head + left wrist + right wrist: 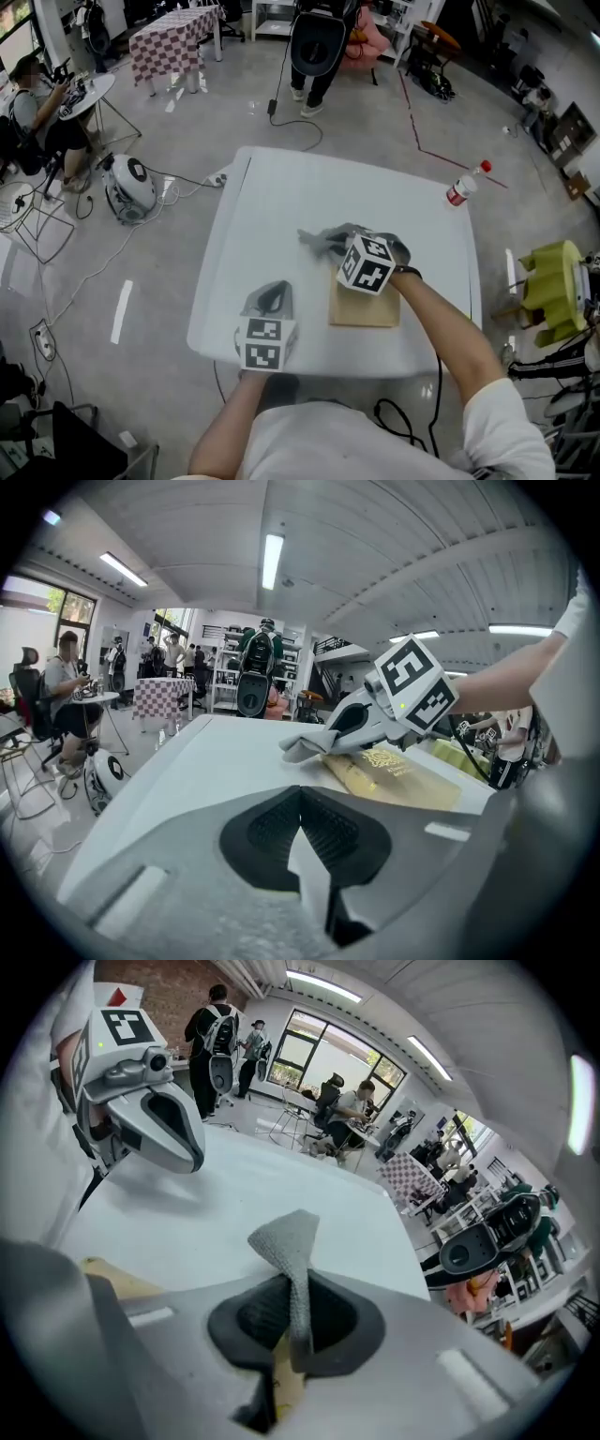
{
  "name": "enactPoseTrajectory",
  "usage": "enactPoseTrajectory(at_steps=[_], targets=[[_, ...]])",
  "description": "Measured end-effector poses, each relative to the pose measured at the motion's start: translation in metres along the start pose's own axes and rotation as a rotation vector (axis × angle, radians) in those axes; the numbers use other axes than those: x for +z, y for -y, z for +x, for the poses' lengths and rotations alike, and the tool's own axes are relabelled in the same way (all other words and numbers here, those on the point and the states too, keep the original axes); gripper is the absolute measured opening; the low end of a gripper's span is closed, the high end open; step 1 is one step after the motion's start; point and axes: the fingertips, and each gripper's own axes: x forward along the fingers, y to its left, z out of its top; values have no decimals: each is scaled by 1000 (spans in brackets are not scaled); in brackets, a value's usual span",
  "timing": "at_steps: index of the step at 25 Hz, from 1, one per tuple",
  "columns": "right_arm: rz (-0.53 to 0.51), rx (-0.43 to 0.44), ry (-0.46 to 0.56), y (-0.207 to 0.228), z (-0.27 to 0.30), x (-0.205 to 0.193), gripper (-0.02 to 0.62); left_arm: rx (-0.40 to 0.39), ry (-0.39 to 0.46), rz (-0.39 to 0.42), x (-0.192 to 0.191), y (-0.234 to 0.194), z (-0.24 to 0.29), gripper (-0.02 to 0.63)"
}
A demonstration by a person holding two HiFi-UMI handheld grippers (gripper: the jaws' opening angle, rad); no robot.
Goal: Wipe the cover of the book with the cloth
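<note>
A tan book (364, 307) with a gold emblem lies flat near the front of the white table (281, 202). My right gripper (336, 241) is shut on a grey cloth (317, 238), held just past the book's far left corner; the cloth's free end sticks out beyond the jaws. In the right gripper view the cloth (287, 1241) stands pinched between the pads of that gripper (295, 1321), with the book (120, 1279) at lower left. My left gripper (272, 296) hovers low left of the book, jaws together and empty. The left gripper view shows the book (398, 772) and cloth (305, 743) ahead.
A water bottle (462, 190) with a red cap lies at the table's far right corner. A yellow-green stool (553, 281) stands right of the table, a round white machine (131, 183) with cables on the floor left. A person (319, 47) stands beyond the far edge.
</note>
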Motion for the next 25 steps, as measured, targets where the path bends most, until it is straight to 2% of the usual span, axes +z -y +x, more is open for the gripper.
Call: enactPoseTrajectory(at_steps=[13,25], targets=[[9,66,24,-47,-18,1,17,25,28,-22,7,-6,-9,6],[35,103,84,-106,-50,10,17,16,38,3,9,13,-28,6]])
